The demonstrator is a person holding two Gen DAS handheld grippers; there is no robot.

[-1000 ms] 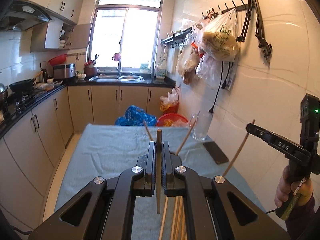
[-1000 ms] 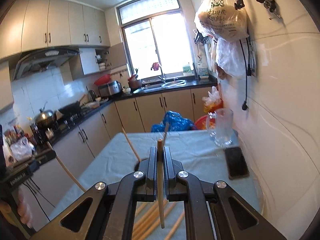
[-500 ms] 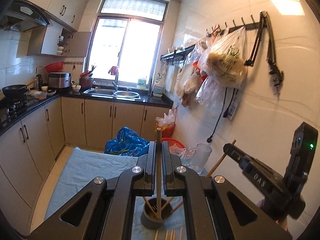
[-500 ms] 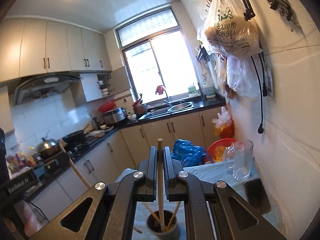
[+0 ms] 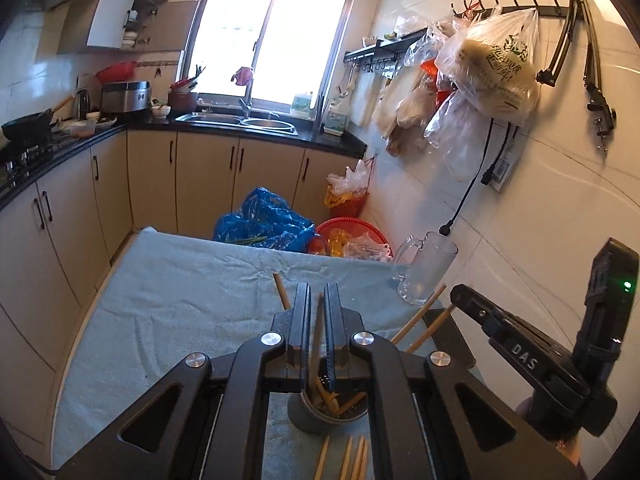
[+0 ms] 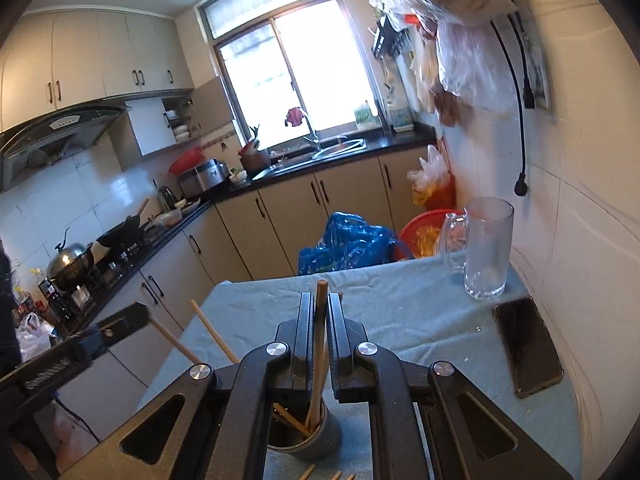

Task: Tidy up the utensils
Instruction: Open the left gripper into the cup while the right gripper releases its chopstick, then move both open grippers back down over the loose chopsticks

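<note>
A grey utensil cup (image 5: 326,416) stands on the blue-grey cloth, holding several wooden chopsticks. My left gripper (image 5: 316,308) is just above it; its jaws stand slightly apart with a chopstick (image 5: 316,344) between them, its lower end in the cup. My right gripper (image 6: 320,316) is also over the cup (image 6: 304,440), with a chopstick (image 6: 319,344) upright between slightly parted jaws, its tip in the cup. Several loose chopsticks (image 5: 352,458) lie on the cloth in front of the cup. The right gripper's body (image 5: 532,360) shows at the right of the left wrist view.
A glass mug (image 6: 486,248) stands at the table's far right by the tiled wall. A black phone (image 6: 528,358) lies near it. A blue bag (image 5: 264,220) and red baskets (image 5: 352,232) sit on the floor beyond the table. Kitchen cabinets run along the left.
Both grippers came down over the cup with their chopsticks. The jaws of both have parted slightly, and the chopsticks now stand with their lower ends in the cup.
</note>
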